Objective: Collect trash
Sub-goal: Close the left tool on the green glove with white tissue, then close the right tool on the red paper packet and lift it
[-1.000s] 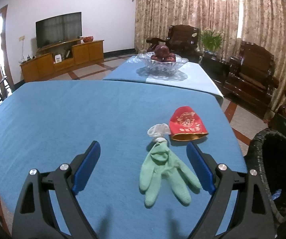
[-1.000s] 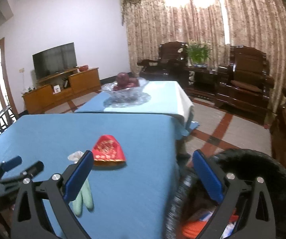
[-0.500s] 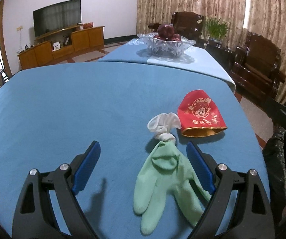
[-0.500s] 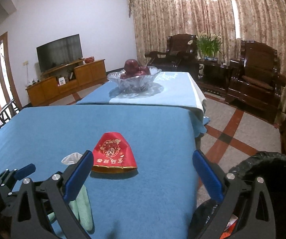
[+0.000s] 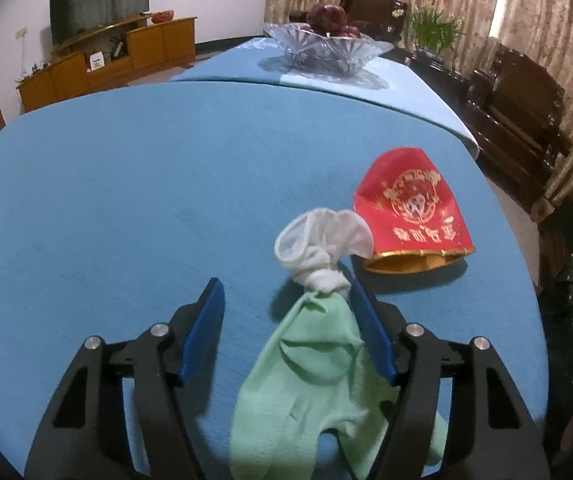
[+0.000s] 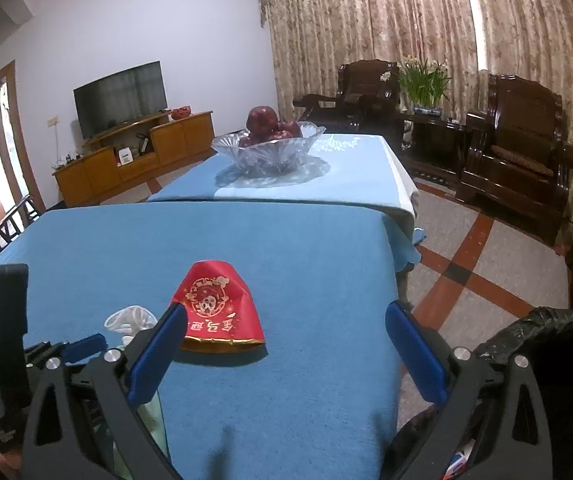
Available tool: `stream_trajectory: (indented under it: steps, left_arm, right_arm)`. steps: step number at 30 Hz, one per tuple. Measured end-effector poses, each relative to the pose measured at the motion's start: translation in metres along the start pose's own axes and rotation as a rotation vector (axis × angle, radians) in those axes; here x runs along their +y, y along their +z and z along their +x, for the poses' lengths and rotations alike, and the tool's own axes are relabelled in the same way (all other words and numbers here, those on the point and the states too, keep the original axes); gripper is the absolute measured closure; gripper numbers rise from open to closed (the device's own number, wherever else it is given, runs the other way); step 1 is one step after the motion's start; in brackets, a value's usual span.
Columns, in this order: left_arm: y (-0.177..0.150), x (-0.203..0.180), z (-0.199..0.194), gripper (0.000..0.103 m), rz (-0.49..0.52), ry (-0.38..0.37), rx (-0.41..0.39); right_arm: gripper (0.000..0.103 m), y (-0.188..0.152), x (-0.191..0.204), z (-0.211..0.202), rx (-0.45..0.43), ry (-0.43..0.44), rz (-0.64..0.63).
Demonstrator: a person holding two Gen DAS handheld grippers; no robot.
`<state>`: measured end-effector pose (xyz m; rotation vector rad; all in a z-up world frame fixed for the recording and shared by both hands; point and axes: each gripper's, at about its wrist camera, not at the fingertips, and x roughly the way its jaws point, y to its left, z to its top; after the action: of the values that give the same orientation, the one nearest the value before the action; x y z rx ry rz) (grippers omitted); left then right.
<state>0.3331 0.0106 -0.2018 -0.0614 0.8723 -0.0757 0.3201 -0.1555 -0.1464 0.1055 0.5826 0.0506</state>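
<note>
A pale green glove point(image 5: 318, 380) with a white cuff point(image 5: 318, 248) lies on the blue tablecloth point(image 5: 126, 200). My left gripper point(image 5: 286, 316) is open, low over the glove, its fingers on either side of it near the cuff. A flattened red and gold paper packet point(image 5: 410, 208) lies just beyond, to the right. My right gripper point(image 6: 286, 344) is open and empty above the table's right part, with the red packet point(image 6: 218, 308) ahead on its left. A black-lined trash bin point(image 6: 558, 364) stands by the table at the lower right.
A glass bowl of red apples point(image 6: 270, 144) stands on a second blue-covered table behind. Dark wooden armchairs point(image 6: 518, 152) and a potted plant point(image 6: 422, 80) line the curtained wall. A TV cabinet point(image 6: 134, 160) stands at the far left. The table's edge point(image 6: 394, 280) drops off on the right.
My left gripper has moved forward and down, so the glove now lies between its fingers. My right gripper has swung left from over the bin to over the table.
</note>
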Motion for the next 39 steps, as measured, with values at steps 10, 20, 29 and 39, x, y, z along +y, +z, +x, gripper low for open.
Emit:
stream_trajectory:
  steps: [10,20,29,39]
  left_arm:
    - [0.001,0.008,-0.015,0.079,-0.034,-0.059,-0.026]
    - [0.025,0.058,-0.026,0.080,-0.080,0.010,-0.068]
    - [0.026,0.066,-0.018,0.080,-0.083,0.021,-0.059]
    - [0.026,0.069,-0.009,0.080,-0.090,0.029,-0.046]
  right_arm:
    - [0.006,0.002,0.009,0.011,0.021,0.010,-0.002]
    - [0.006,0.008,0.039,0.060,0.082,0.006,-0.022]
    - [0.009,0.011,0.053,0.105,0.162,0.025,-0.058]
    - [0.048,0.008,0.055,0.126,0.256,0.127,-0.068]
